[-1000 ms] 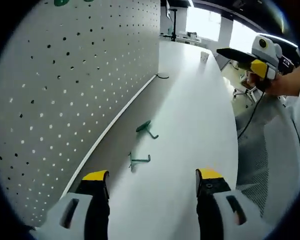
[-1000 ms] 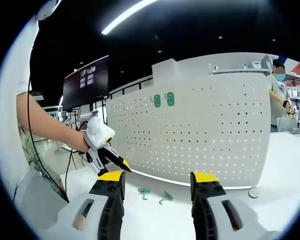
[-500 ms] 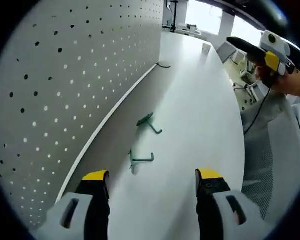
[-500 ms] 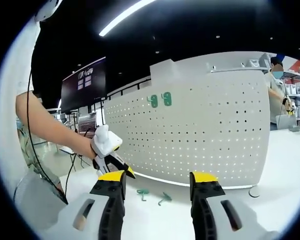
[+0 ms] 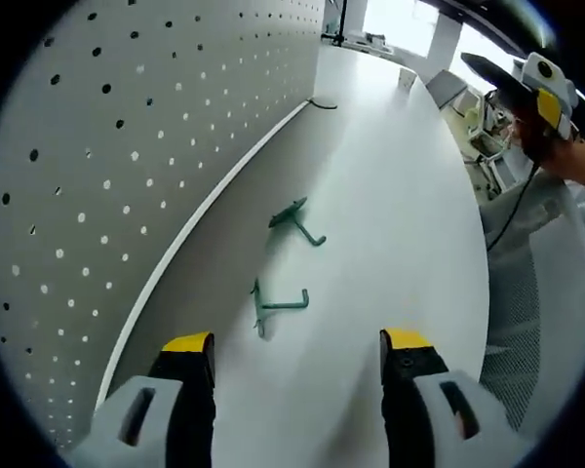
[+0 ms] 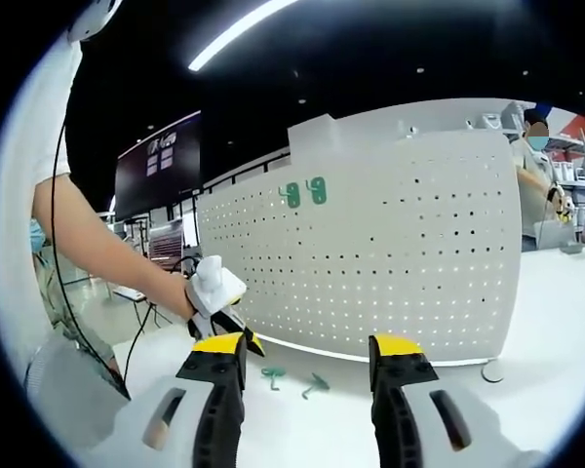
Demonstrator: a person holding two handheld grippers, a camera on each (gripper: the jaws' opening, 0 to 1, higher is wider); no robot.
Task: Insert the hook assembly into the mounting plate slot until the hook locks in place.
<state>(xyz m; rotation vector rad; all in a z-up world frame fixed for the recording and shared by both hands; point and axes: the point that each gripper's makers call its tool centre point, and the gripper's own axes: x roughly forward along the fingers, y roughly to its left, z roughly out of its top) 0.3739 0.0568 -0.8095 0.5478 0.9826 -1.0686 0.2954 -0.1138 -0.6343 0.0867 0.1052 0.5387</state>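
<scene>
Two green hooks lie on the white table: the nearer hook (image 5: 276,303) and the farther hook (image 5: 298,221), both close to the foot of the white pegboard (image 5: 127,146). My left gripper (image 5: 297,343) is open, just short of the nearer hook, with nothing between its jaws. In the right gripper view the same hooks (image 6: 272,374) (image 6: 314,386) sit below the pegboard (image 6: 390,253), where two green hooks (image 6: 303,193) hang near the top. My right gripper (image 6: 305,348) is open and empty, raised above the table. The left gripper (image 6: 214,304) shows there, in a person's hand.
A dark ring (image 5: 321,102) lies on the table at the pegboard's far end, seen too as a ring (image 6: 490,371) in the right gripper view. The right gripper (image 5: 531,93) hangs at the upper right. A person (image 6: 531,166) stands beyond the board. A dark screen (image 6: 156,166) stands behind.
The left gripper view has moved forward and tipped down, so both hooks on the table sit nearer and more central. The right gripper view has barely shifted. Both grippers stay open.
</scene>
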